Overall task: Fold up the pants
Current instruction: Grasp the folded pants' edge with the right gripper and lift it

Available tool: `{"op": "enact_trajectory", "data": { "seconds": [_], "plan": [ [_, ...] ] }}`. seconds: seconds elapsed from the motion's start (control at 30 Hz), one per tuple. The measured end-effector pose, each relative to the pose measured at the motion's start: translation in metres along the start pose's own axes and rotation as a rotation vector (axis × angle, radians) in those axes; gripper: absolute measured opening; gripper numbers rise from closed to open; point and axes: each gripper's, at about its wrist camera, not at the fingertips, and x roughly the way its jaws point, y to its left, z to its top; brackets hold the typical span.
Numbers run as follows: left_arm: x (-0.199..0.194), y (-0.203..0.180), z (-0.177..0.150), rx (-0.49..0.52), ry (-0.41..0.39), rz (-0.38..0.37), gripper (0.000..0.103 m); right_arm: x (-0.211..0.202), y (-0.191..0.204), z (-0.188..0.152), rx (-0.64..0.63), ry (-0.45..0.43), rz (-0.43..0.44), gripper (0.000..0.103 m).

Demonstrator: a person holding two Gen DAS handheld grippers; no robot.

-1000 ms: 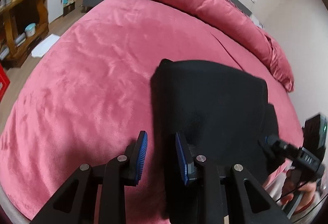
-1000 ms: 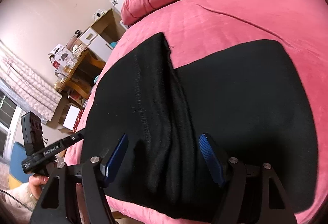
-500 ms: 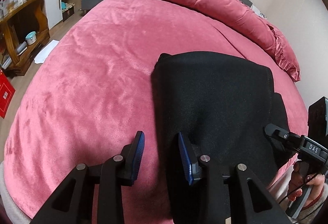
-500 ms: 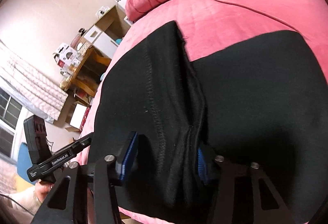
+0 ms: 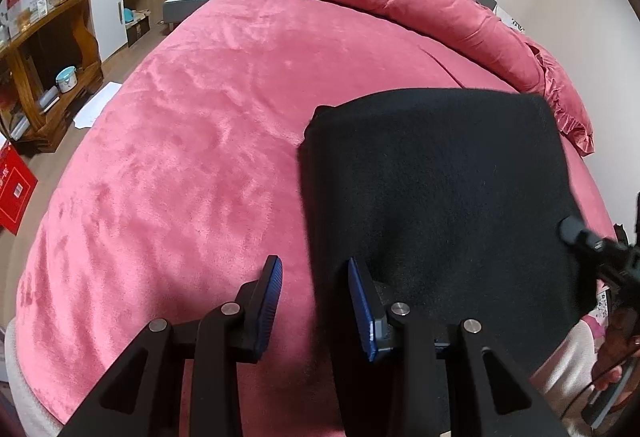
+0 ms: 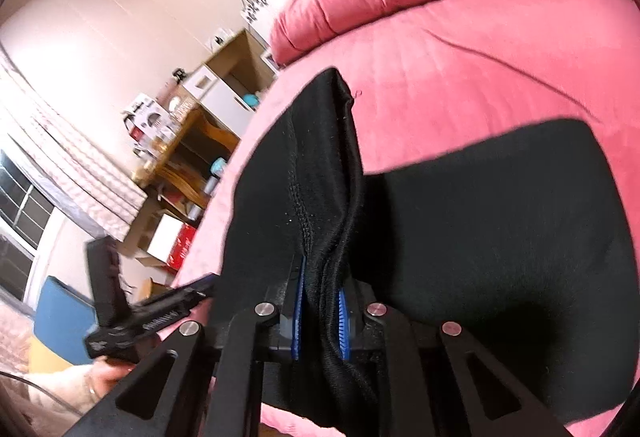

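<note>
Closing just now from wide apart, right gripper pinching the raised ridge of soft, limp black pants on the pink bed, left gripper agape, empty, astride their near edge; best gripped at bunched folds.

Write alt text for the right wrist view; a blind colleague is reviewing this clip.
The right gripper has just closed its blue pads on a bunched ridge of black pants lying on a pink bed. The left gripper shows at lower left, with wooden shelves behind.
</note>
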Motion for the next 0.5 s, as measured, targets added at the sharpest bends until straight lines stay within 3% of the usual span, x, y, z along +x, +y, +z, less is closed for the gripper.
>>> {"op": "enact_trajectory", "data": {
  "seconds": [0.13, 0.27, 0.4, 0.5],
  "plan": [
    [-0.005, -0.012, 0.004, 0.013, -0.002, -0.037, 0.034, -0.029, 0.014, 0.009, -0.04, -0.073, 0.024, 0.013],
    [-0.015, -0.051, 0.013, 0.125, -0.041, -0.087, 0.034, -0.064, 0.023, 0.019, -0.078, -0.135, 0.032, 0.012],
    [-0.016, -0.094, 0.018, 0.248, -0.056, -0.123, 0.034, -0.099, 0.008, 0.021, -0.076, -0.178, -0.009, 0.012],
    [-0.003, -0.124, 0.018, 0.321, -0.019, -0.133, 0.034, -0.116, -0.01, 0.018, -0.045, -0.201, -0.075, 0.012]
  ]
}}
